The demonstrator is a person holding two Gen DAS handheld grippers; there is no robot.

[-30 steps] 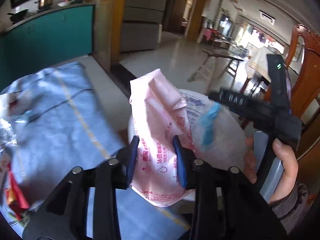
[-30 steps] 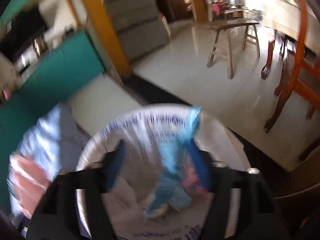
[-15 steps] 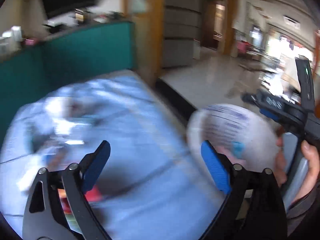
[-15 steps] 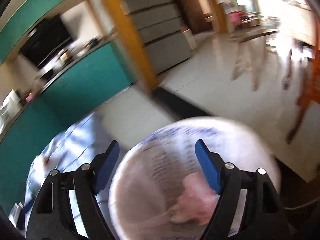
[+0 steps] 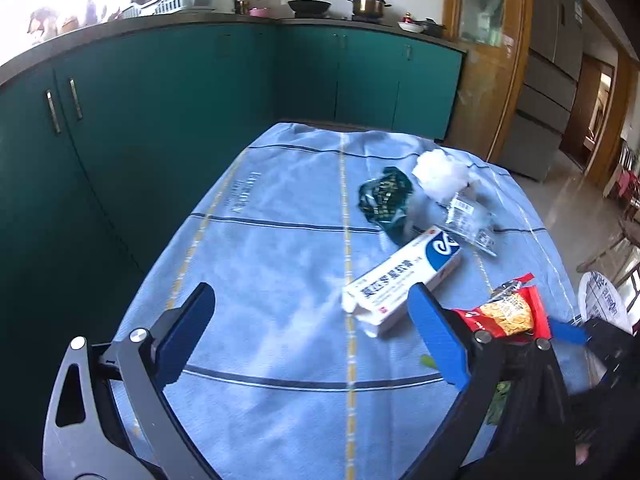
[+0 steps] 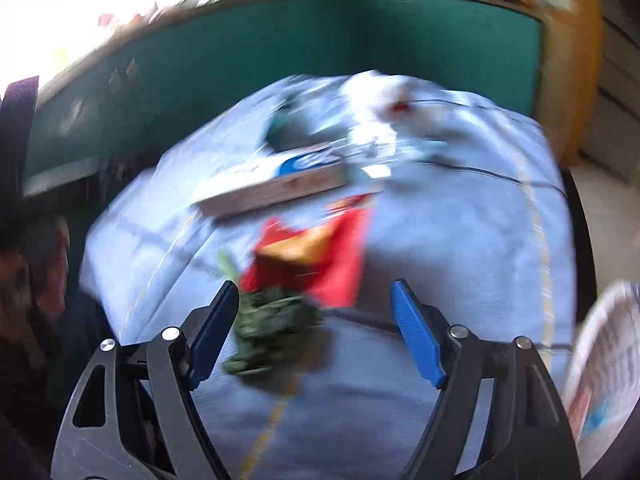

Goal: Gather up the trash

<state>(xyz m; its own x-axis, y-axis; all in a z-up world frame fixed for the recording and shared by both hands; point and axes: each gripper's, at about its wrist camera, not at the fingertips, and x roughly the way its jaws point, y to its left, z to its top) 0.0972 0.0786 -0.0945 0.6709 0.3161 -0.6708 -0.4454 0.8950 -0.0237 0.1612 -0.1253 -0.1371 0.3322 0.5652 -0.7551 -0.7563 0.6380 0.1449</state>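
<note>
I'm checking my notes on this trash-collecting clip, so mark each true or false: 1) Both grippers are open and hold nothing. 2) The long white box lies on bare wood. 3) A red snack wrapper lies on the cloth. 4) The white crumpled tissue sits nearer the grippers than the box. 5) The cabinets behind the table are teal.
1) True: the left gripper and the right gripper both stand open with nothing between the pads.
2) False: the long white box lies on a blue tablecloth.
3) True: the red snack wrapper lies on the cloth near the box.
4) False: the white crumpled tissue lies beyond the box, toward the far edge.
5) True: the cabinets are teal.
</note>
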